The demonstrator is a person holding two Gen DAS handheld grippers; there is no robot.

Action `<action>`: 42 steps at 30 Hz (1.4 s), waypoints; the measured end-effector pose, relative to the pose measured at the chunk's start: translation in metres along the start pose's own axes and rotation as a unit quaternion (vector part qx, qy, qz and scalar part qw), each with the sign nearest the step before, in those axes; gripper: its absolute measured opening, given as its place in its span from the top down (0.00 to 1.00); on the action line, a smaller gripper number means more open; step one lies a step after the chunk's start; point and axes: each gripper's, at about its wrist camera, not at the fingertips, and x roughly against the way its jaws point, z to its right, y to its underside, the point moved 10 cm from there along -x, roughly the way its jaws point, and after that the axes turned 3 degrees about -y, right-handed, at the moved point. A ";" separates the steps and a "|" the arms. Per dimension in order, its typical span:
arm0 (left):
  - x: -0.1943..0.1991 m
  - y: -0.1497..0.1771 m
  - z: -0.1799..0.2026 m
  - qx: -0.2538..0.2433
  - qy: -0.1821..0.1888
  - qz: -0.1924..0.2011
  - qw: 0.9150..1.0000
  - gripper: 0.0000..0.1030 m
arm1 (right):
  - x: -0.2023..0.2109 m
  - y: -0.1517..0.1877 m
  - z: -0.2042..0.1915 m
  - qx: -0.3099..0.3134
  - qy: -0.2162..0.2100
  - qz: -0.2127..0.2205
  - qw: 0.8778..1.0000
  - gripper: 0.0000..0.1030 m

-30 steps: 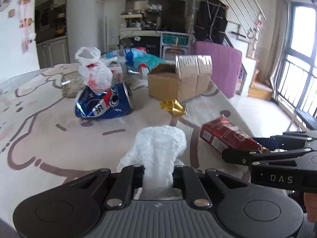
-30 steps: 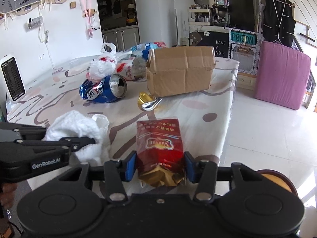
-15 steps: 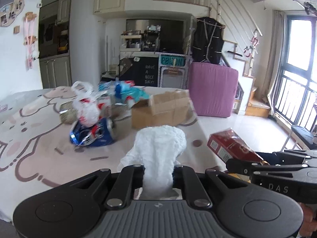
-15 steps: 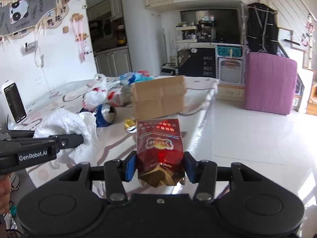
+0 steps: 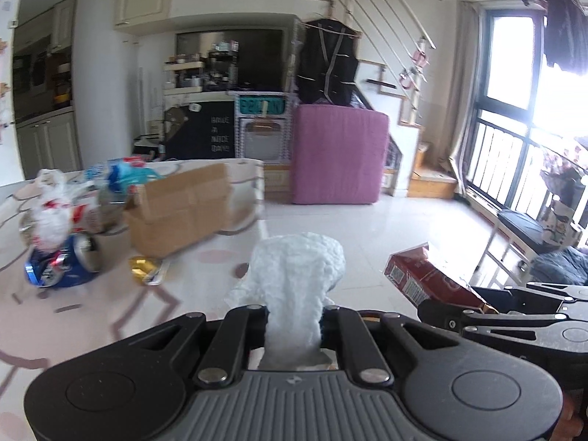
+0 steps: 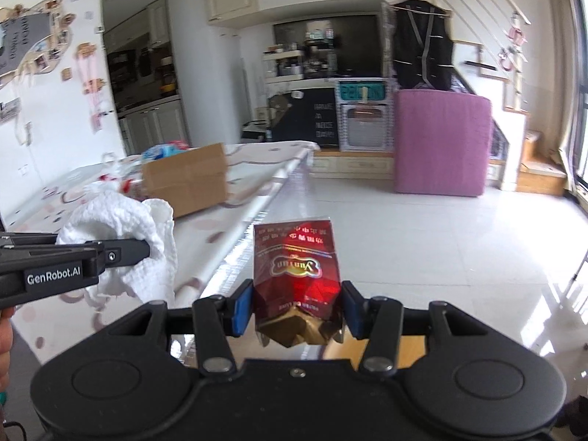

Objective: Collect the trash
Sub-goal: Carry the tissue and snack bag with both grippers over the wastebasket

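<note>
My left gripper [image 5: 293, 321] is shut on a crumpled white paper towel [image 5: 297, 279] and holds it in the air at the table's right edge. It also shows in the right wrist view [image 6: 121, 220], with the left gripper's finger [image 6: 121, 255] across it. My right gripper [image 6: 297, 310] is shut on a crushed red cigarette pack [image 6: 296, 272], held over the floor beside the table. The pack also shows in the left wrist view [image 5: 422, 279].
On the table [image 5: 92, 316] lie a crushed blue can [image 5: 60, 270], a gold wrapper [image 5: 145, 268], a cardboard box [image 5: 180, 213], a white plastic bag [image 5: 51, 213] and other wrappers. A purple mattress [image 5: 338, 154] stands across the tiled floor [image 6: 441, 242].
Both grippers have lifted with their loads and swung right, away from the table top toward the open floor. The table trash now sits further left in both views.
</note>
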 end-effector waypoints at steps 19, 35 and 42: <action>-0.103 0.032 0.112 -0.029 0.072 -0.072 0.994 0.90 | -0.012 0.046 0.122 -0.070 0.075 -0.049 0.993 0.51; -0.226 0.107 0.147 -0.032 0.098 -0.193 0.976 0.90 | -0.066 0.100 0.185 -0.128 0.102 -0.131 0.978 0.51; -0.271 0.141 0.132 -0.038 0.075 -0.238 0.968 0.90 | -0.101 0.117 0.194 -0.148 0.084 -0.166 0.971 0.50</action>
